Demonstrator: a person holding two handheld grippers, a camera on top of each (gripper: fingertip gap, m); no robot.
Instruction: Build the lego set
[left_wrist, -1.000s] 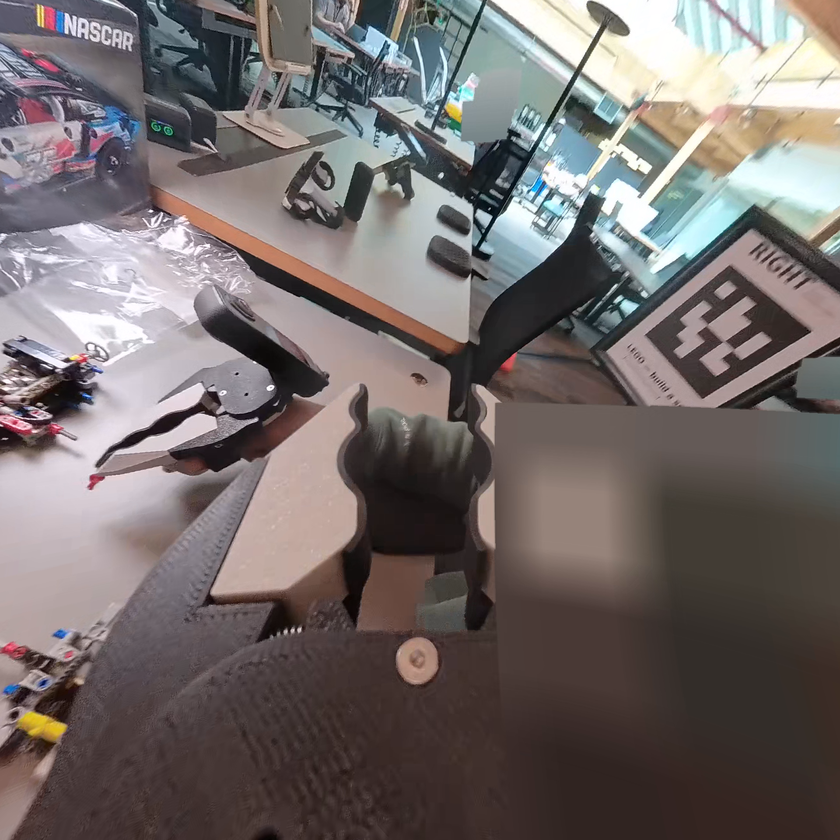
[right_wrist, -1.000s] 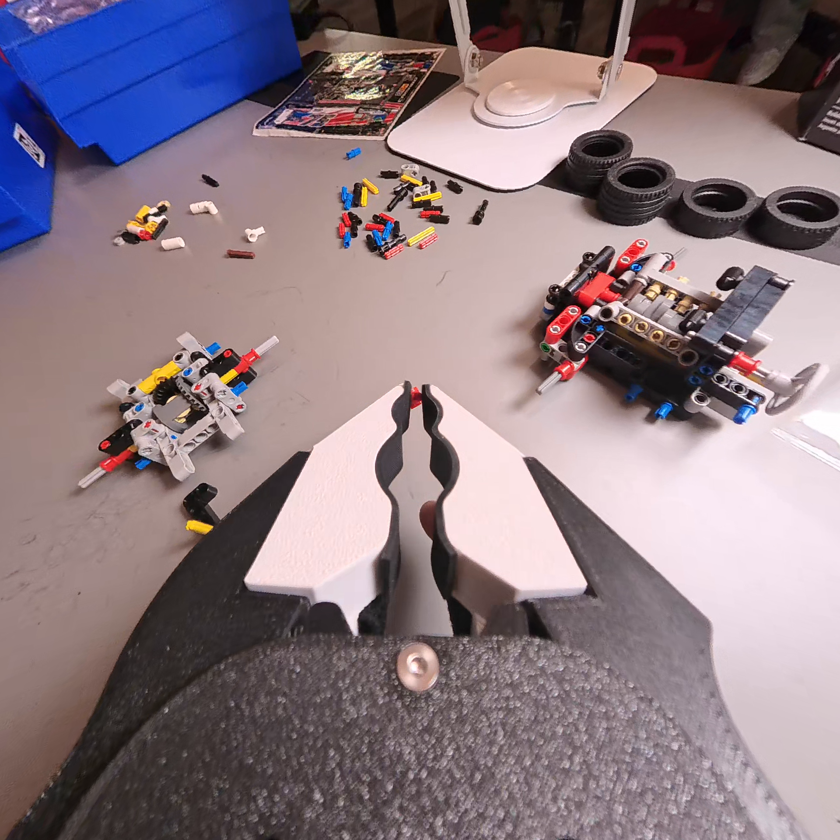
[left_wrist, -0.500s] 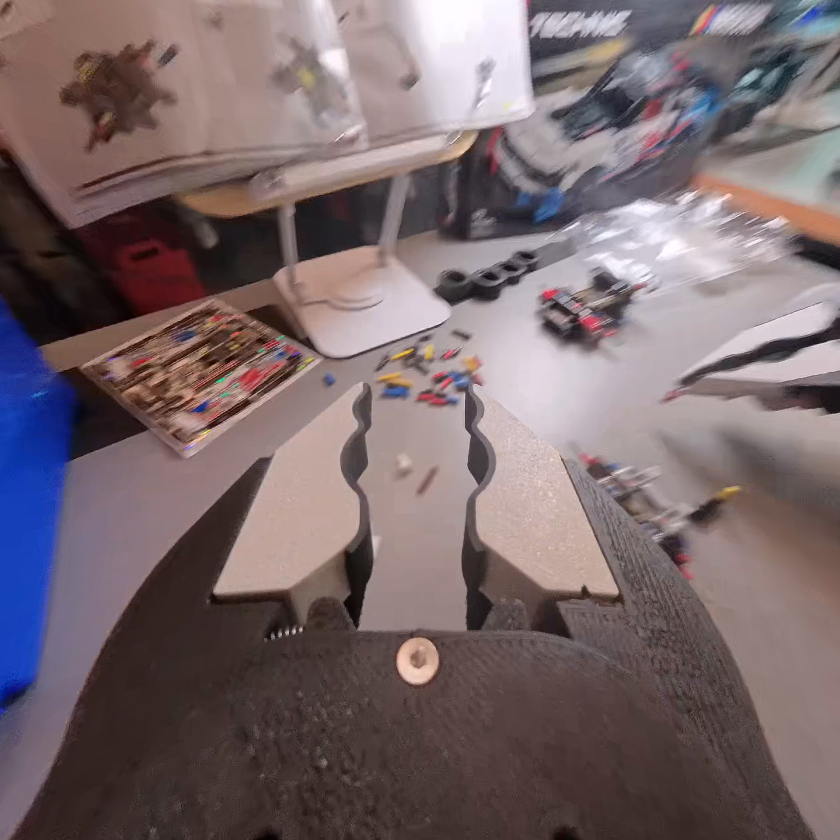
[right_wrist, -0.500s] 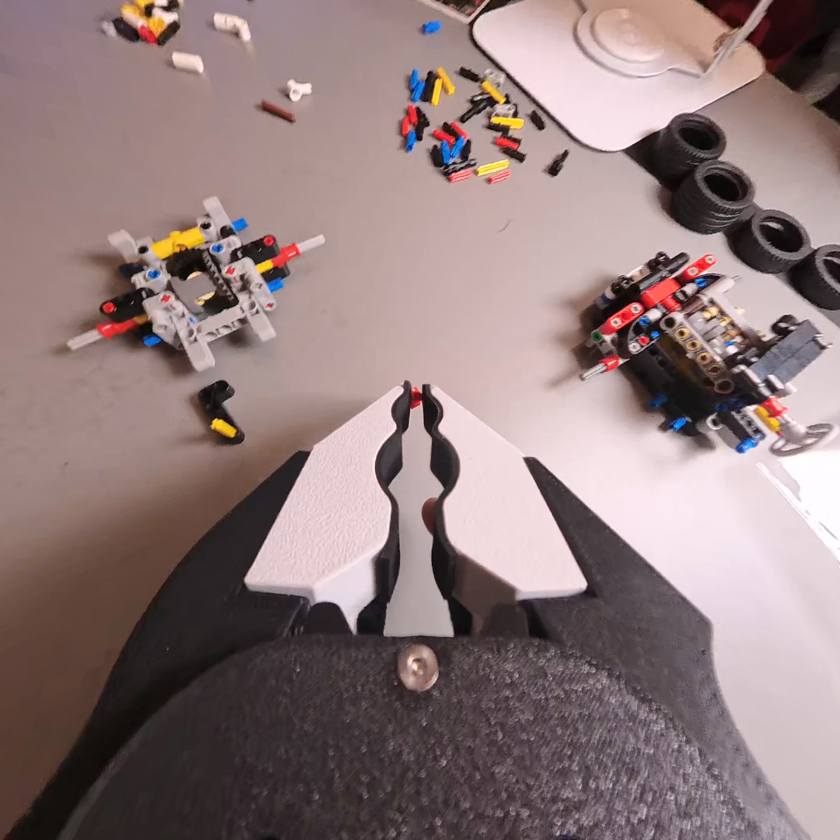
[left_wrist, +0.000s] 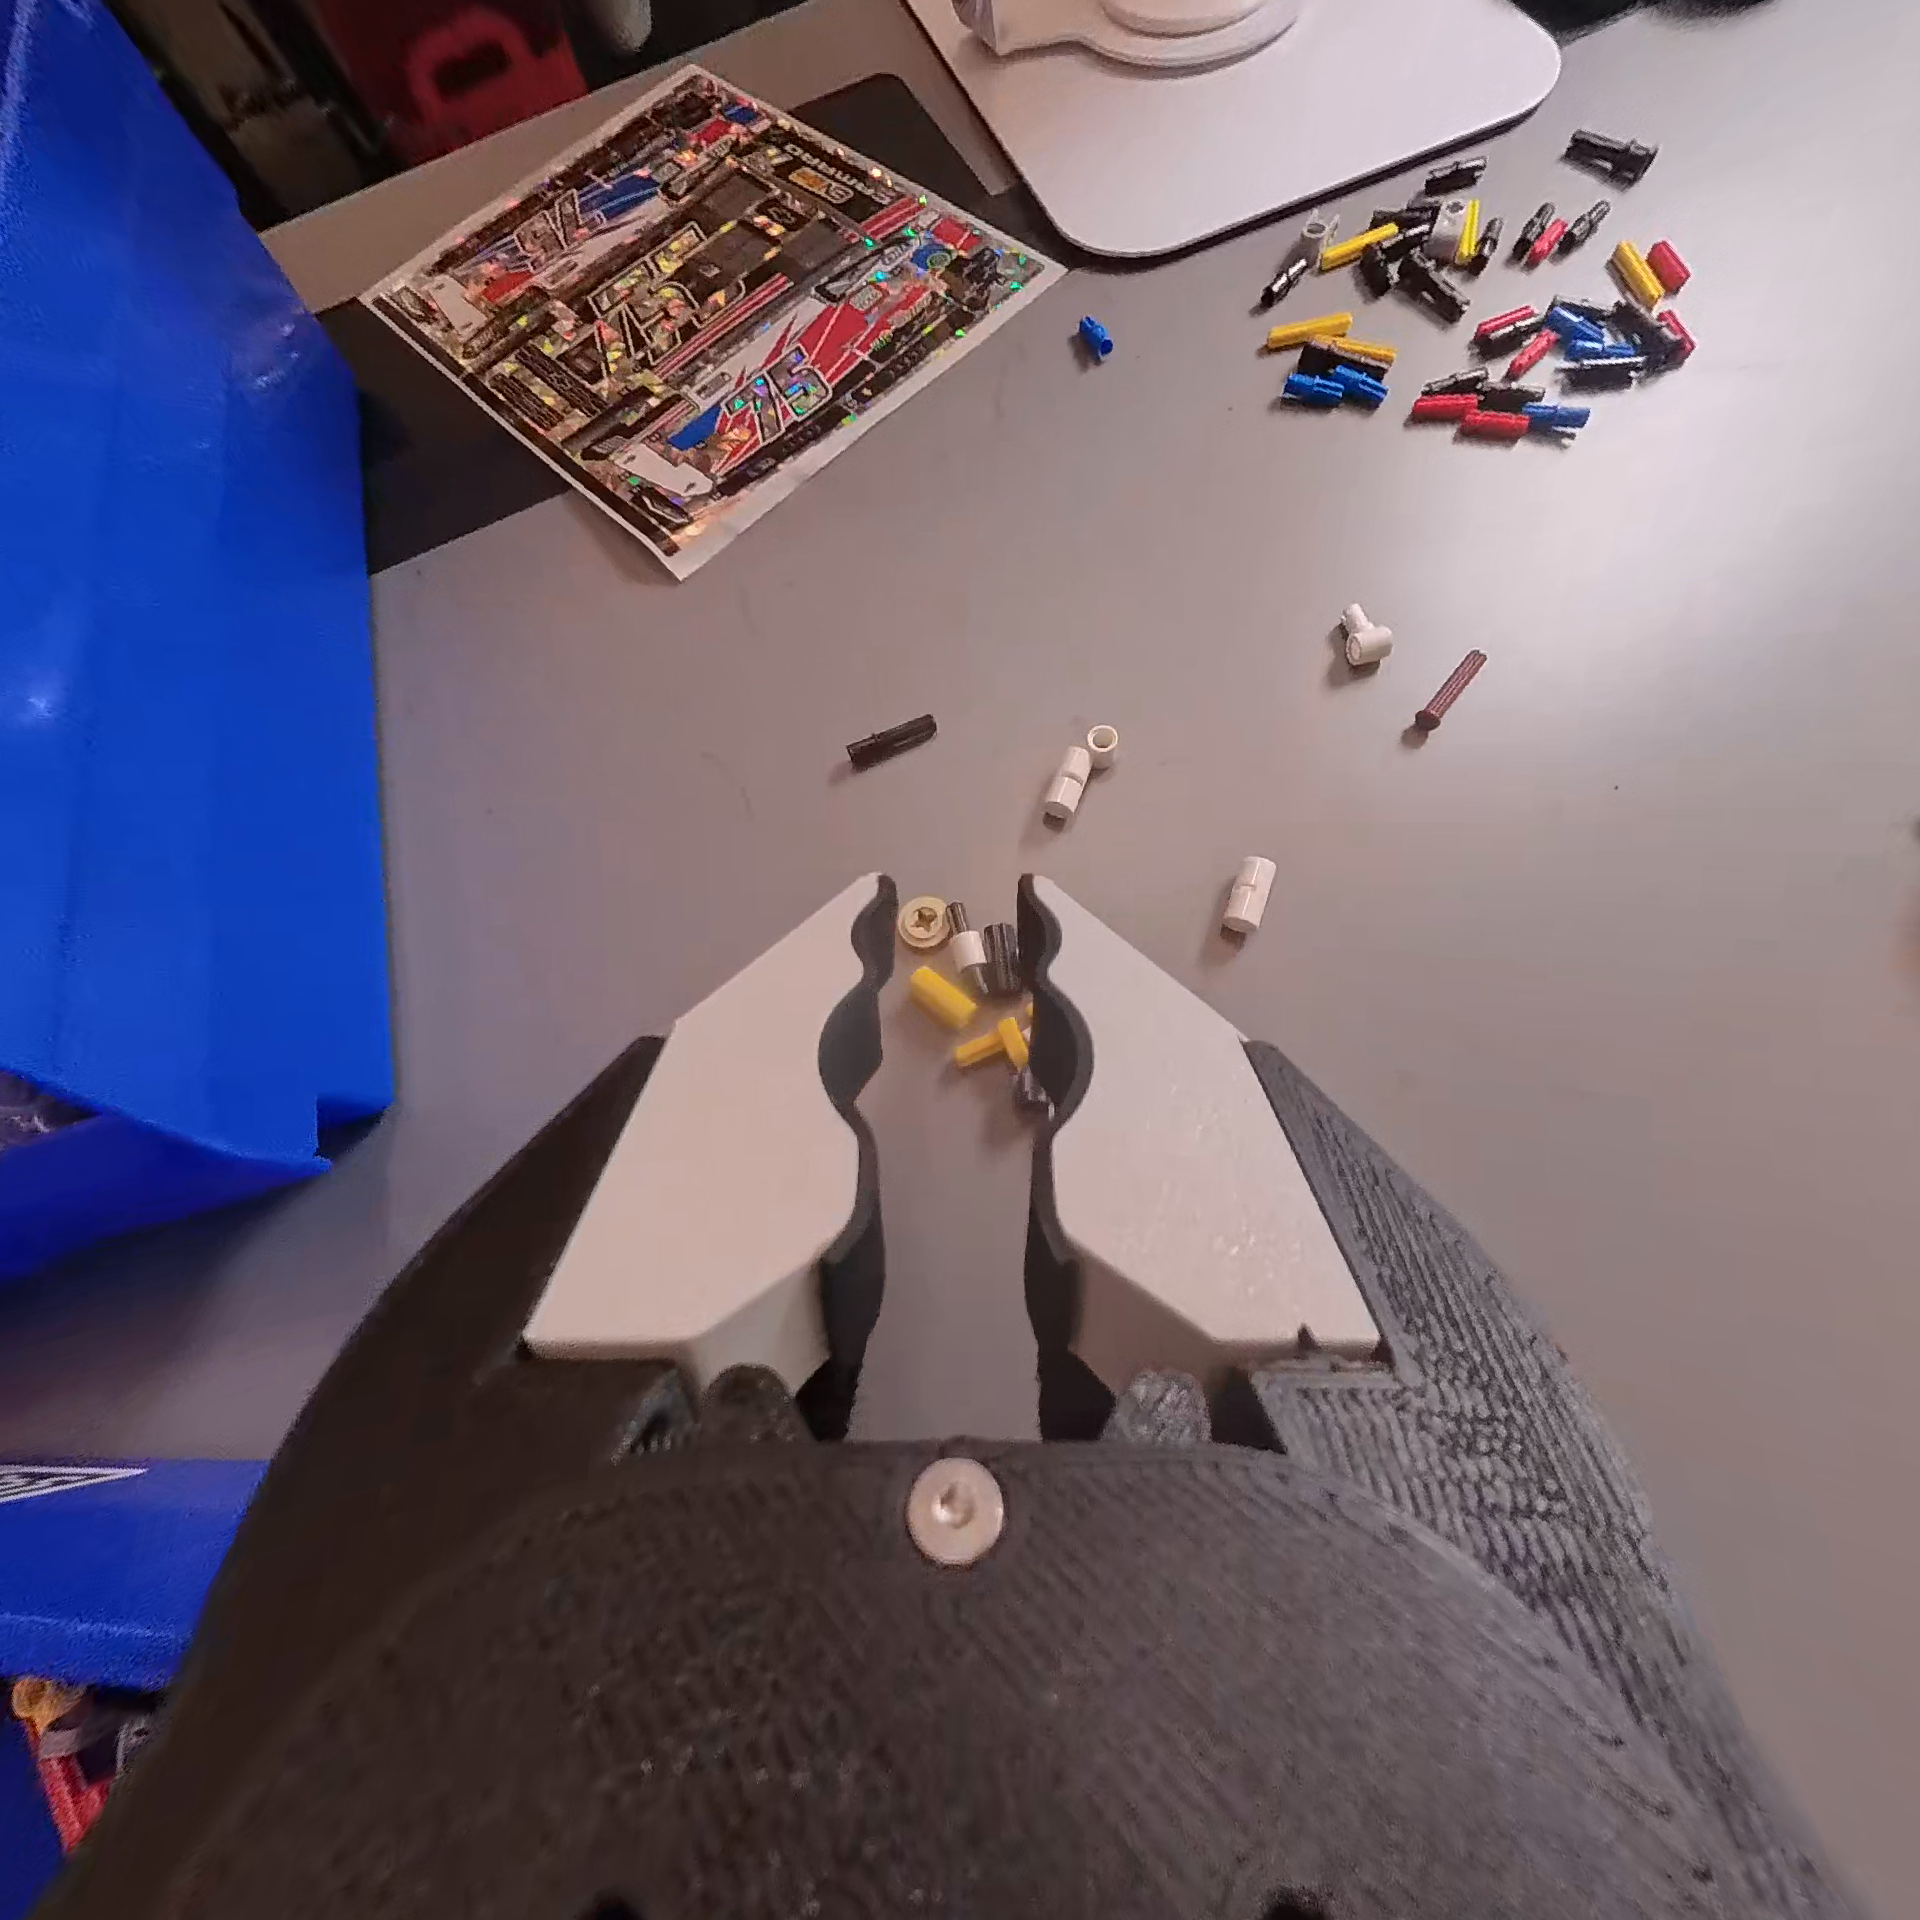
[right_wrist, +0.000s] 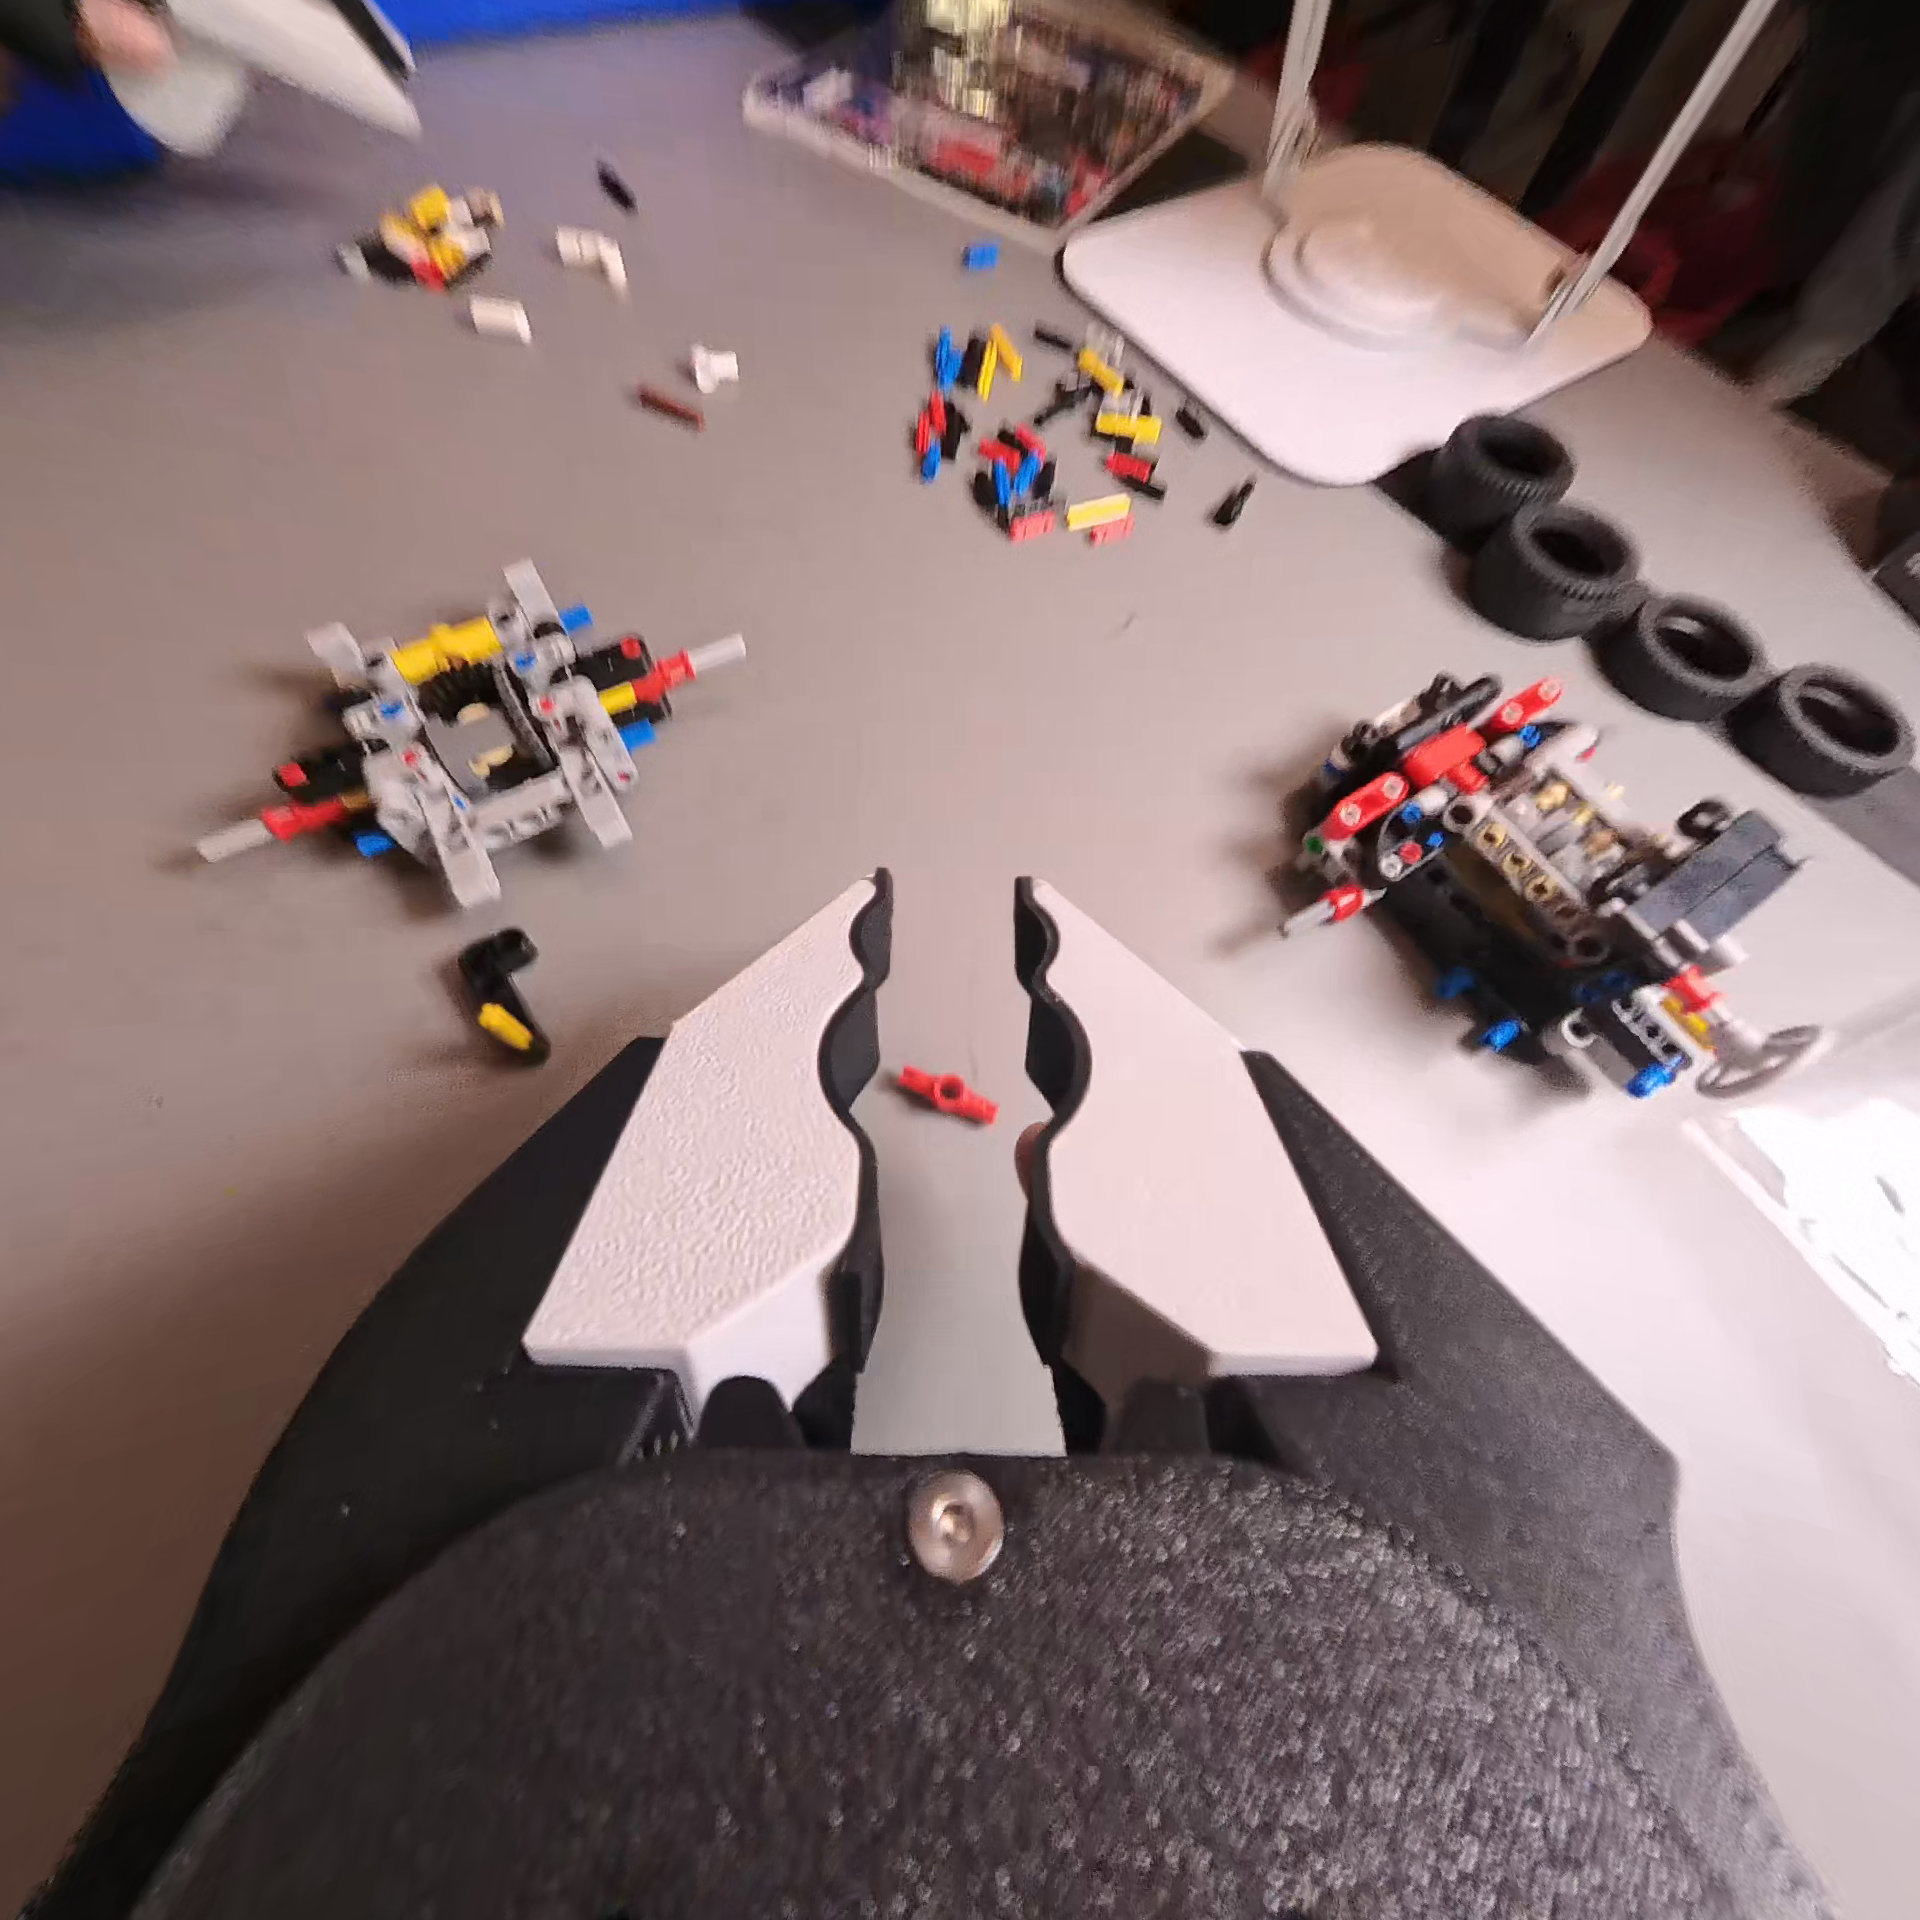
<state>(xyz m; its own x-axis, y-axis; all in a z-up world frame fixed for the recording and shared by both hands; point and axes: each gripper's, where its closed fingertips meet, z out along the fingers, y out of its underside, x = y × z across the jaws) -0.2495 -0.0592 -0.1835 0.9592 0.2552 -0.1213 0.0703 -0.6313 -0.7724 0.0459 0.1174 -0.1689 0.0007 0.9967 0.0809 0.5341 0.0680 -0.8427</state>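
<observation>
In the left wrist view my left gripper (left_wrist: 956, 896) is open low over the grey table (left_wrist: 623, 831). A small cluster of loose pieces lies between its fingers: a tan round piece (left_wrist: 923, 922), a white and black pin (left_wrist: 966, 948), yellow pins (left_wrist: 943, 997). The pads do not press on them. In the right wrist view my right gripper (right_wrist: 951, 883) is open. A small red piece (right_wrist: 945, 1091) lies on the table between its fingers, touching neither pad. The left gripper (right_wrist: 260, 62) shows blurred at the top left of that view.
A blue bin (left_wrist: 156, 623) stands left, with a sticker sheet (left_wrist: 707, 312), a white stand base (left_wrist: 1247, 104) and a pile of coloured pins (left_wrist: 1475, 322) behind. Two brick assemblies (right_wrist: 468, 727) (right_wrist: 1538, 862), a black and yellow piece (right_wrist: 504, 992) and several black tyres (right_wrist: 1558, 561) flank my right gripper.
My right gripper, shut on the small red piece, has opened and let it go. My left gripper swung round to the table, came down over the small pieces and narrowed.
</observation>
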